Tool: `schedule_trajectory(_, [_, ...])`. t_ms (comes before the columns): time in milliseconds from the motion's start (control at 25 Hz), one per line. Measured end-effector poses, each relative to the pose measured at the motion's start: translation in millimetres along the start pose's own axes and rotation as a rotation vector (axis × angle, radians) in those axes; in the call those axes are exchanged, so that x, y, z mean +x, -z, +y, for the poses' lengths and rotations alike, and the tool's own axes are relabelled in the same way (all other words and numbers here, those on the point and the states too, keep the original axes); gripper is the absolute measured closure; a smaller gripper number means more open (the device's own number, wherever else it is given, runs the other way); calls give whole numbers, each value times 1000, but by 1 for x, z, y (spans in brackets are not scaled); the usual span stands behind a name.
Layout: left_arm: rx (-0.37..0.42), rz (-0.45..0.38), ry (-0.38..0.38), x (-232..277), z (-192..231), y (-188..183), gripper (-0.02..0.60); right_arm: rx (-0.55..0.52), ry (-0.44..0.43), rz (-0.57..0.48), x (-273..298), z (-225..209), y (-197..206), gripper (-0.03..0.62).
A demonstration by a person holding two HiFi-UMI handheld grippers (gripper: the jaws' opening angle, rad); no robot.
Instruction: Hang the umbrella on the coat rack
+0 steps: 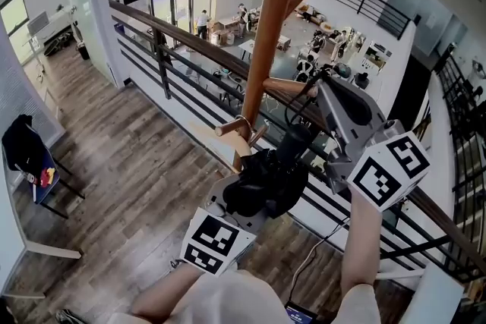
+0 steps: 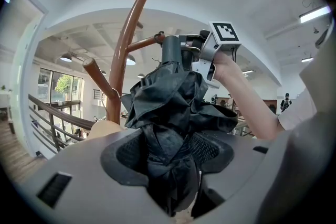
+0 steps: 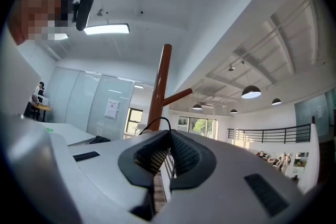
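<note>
From the head view, the brown wooden coat rack rises just in front of the person, beside a dark metal railing that overlooks a lower floor. The left gripper holds the black folded fabric umbrella low against the rack's pole. The right gripper is raised beside a wooden peg.

In the left gripper view, the jaws stand wide and clamp the umbrella's crumpled canopy between their pads. The umbrella points up and away. Its dark cylindrical handle is just beside a peg tip, and the right gripper is right at that end.

In the right gripper view, the jaws are closed together on a thin black strap loop that arcs out past their tips. The rack's pole and one peg stand beyond, apart from the loop.

The umbrella is not yet hung, and the loop is the likely trouble. It is thin and pinched only at the tips, so a tug against the left gripper's hold could pull it free. It could also catch short of the peg tip. If the left jaws let go before the loop sits over a peg, the umbrella would drop, possibly through the railing.
</note>
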State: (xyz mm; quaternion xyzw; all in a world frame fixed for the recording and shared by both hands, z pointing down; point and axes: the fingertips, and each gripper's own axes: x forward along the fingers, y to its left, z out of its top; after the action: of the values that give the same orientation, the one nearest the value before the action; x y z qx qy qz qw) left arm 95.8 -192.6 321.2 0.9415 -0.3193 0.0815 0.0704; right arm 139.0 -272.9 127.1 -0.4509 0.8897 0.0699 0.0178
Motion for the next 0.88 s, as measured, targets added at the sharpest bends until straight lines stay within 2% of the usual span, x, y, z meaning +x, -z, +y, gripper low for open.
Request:
schedule_trajectory(520, [-49, 41, -38, 7, 17, 29, 331, 30, -58, 75, 24, 4, 46, 557])
schedule_trajectory(880, [-75, 69, -89, 3, 35, 45, 331, 82, -94, 77, 40, 10, 61, 556])
